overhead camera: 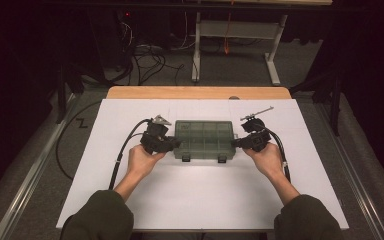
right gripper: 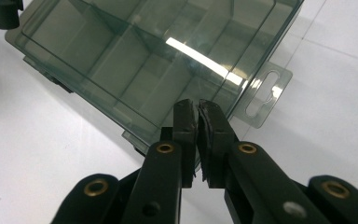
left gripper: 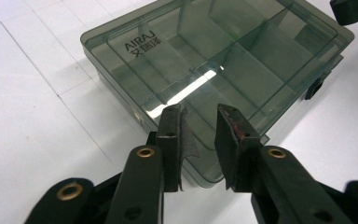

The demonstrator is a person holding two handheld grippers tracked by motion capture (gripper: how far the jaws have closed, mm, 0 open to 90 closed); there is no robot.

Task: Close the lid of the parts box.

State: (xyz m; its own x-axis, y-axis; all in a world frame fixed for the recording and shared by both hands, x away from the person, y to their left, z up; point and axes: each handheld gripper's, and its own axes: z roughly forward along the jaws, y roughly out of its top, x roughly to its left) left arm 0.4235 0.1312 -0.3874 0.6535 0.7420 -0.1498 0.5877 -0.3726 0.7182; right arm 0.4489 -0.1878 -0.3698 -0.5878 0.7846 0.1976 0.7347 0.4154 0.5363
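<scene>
Flanking a smoky-green translucent plastic compartment box [overhead camera: 203, 138], both grippers sit at its ends. Left gripper [left gripper: 200, 140] jaws stand slightly apart, empty. Right gripper [right gripper: 198, 135] jaws are closed, empty.

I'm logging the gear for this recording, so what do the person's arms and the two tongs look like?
Dark olive sleeves cover both forearms. The left tongs and right tongs are black plastic, each with two flat jaws and brass-coloured rivets. A black cable trails from each; a grey three-cornered plate tops the left.

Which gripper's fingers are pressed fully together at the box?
The right gripper: its fingers meet at the box edge, while the left gripper shows a gap.
</scene>
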